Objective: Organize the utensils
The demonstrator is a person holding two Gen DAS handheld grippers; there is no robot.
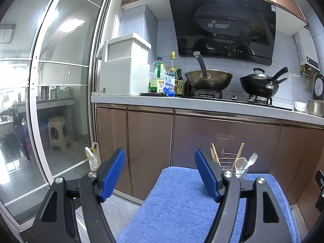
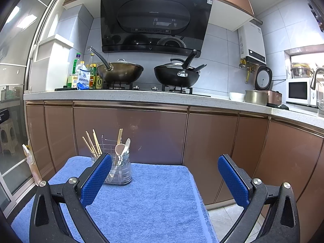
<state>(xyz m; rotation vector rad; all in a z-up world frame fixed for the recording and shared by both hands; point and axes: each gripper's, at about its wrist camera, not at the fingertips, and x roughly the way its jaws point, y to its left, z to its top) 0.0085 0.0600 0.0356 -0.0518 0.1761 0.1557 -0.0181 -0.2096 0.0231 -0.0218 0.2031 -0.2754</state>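
Your utensils already stand in the wire caddy (image 2: 118,168) at the far left of the blue towel (image 2: 154,198) covering the desk. The wooden chopsticks (image 2: 92,143) lean out on its left side, with one more pair upright behind. The pale spoon (image 2: 119,148) and a white spork (image 1: 252,159) sit in the right part. No loose utensil shows on the towel in either view, so by my judgement the sorting looks finished, or nearly so. Anything hidden beneath the claws cannot be ruled out. Your left claw (image 1: 160,174) is spread wide and carries nothing. Your right claw (image 2: 165,179) is likewise wide apart and empty, hovering above the towel with the caddy just beyond its left finger.
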